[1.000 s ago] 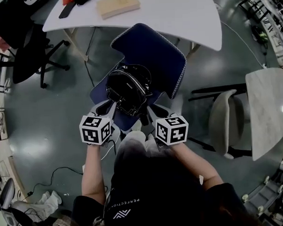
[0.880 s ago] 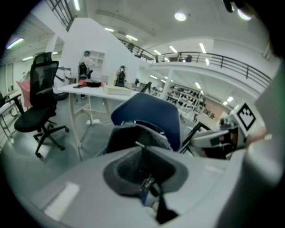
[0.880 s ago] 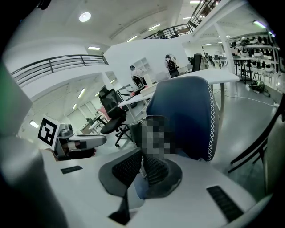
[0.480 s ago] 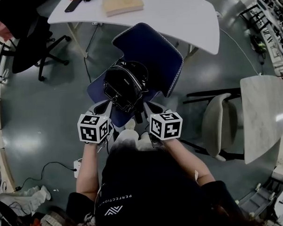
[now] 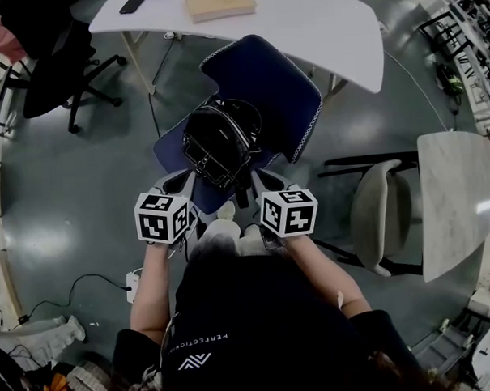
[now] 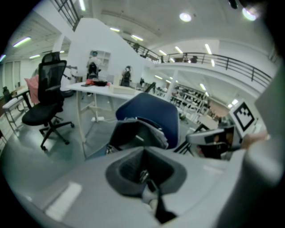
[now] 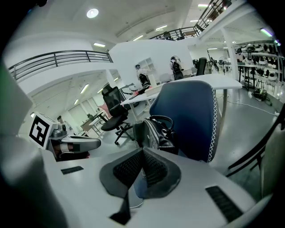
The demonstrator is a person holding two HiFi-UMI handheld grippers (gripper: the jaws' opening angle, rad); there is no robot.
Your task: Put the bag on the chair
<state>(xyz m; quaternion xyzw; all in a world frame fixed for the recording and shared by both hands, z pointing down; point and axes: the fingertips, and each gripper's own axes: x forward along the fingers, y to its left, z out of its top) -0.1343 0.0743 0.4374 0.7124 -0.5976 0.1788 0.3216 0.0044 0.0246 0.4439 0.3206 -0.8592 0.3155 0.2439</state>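
A black bag (image 5: 220, 143) sits upright on the seat of a dark blue chair (image 5: 269, 92), leaning toward its backrest. Both grippers hover just in front of the seat's edge, apart from the bag. My left gripper (image 5: 176, 185) is at the seat's left front corner and my right gripper (image 5: 264, 182) at its right front. In the left gripper view the jaws of the left gripper (image 6: 143, 153) meet with nothing between them, and the bag (image 6: 138, 133) stands beyond. The right gripper (image 7: 142, 155) is also shut and empty, with the bag (image 7: 153, 131) ahead against the chair back (image 7: 187, 111).
A white table (image 5: 302, 22) with a tan box (image 5: 220, 1) stands behind the chair. A black office chair (image 5: 53, 73) is at the far left. A grey chair (image 5: 374, 213) and a pale table (image 5: 460, 197) are on the right. A power strip with a cable (image 5: 134, 285) lies on the floor.
Both grippers have drawn slightly closer together in front of the seat. The bag has stayed where it is on the chair.
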